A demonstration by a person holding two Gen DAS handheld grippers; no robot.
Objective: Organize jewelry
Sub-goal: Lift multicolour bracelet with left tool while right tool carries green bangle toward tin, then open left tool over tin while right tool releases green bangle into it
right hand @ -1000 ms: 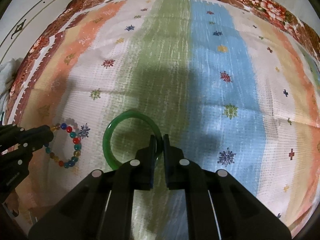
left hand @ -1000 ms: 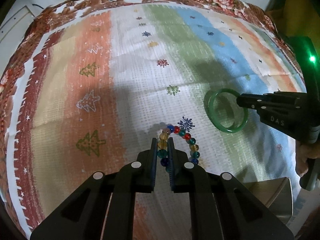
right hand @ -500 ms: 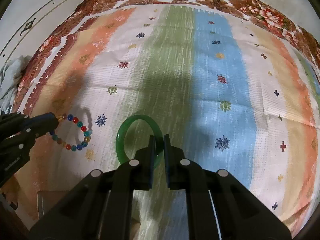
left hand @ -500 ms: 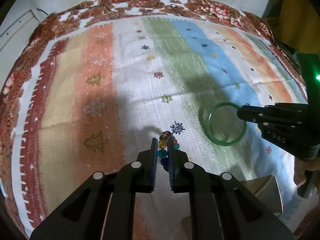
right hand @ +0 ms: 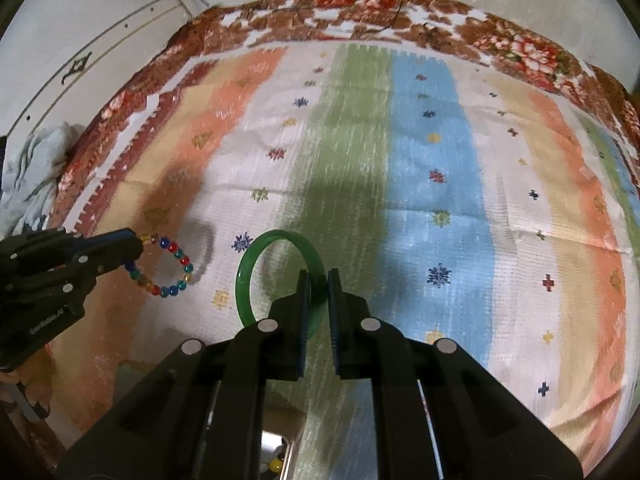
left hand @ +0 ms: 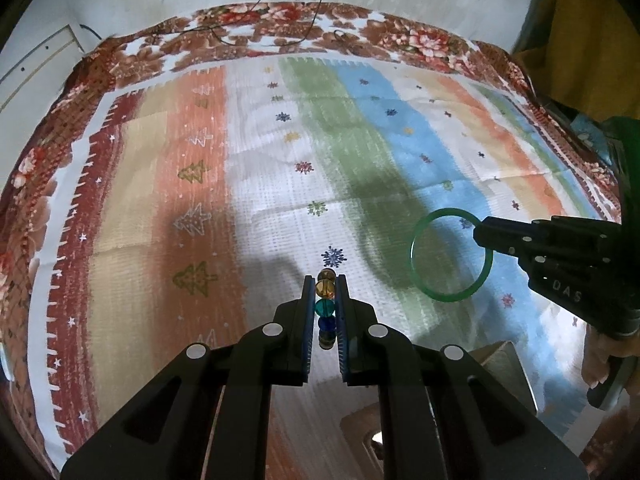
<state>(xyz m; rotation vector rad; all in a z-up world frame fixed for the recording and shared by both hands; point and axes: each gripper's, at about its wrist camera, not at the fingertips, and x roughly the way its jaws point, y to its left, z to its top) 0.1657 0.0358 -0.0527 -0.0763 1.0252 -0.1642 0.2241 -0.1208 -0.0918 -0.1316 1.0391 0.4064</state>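
The left claw pinched the bead bracelet tight, and the right claw squeezed the green bangle.

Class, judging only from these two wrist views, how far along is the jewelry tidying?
Done: both pieces are picked up off the striped cloth. In hand: the left gripper is shut on the beaded bracelet, and the right gripper is shut on the green bangle. Left: neither piece is put away yet; a container that seems to hold beads shows at the bottom edge.
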